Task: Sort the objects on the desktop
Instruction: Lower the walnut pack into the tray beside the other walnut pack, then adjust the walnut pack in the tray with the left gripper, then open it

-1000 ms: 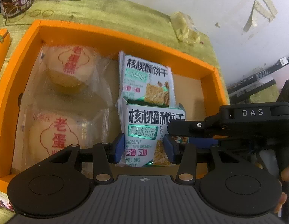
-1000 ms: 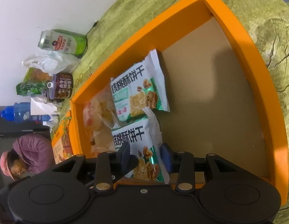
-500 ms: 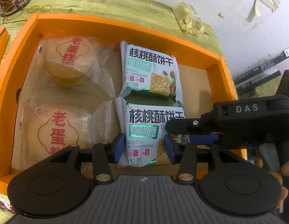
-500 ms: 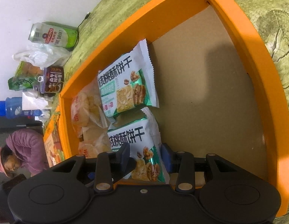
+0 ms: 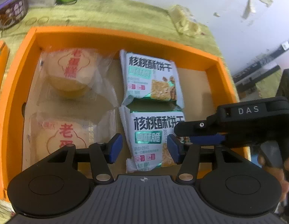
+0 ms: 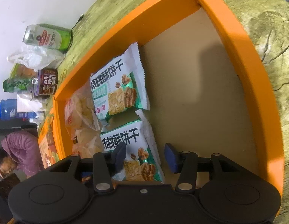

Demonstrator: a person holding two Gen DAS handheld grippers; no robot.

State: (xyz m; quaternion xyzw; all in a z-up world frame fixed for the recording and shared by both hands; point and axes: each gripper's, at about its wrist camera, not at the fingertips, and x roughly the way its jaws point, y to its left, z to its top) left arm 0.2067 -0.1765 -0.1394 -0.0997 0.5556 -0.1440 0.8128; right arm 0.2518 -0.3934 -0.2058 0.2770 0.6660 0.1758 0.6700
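Both hand-held grippers were letting go. The left hand-held gripper (image 5: 143,148) had spread its jaws since a second before, and its pads no longer pressed the near walnut biscuit packet (image 5: 152,140), which lay flat in the orange tray (image 5: 125,35) below its twin. The right hand-held gripper (image 6: 145,158), clamped shut a moment earlier, was opening too. That packet looked placed; the next item could follow.

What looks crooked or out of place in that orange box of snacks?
Mostly tidy. In the orange cardboard tray, the nearer white-and-green walnut biscuit packet sits slightly tilted, its top edge overlapping the farther matching packet. The two clear-wrapped round cakes lie neatly beside them.
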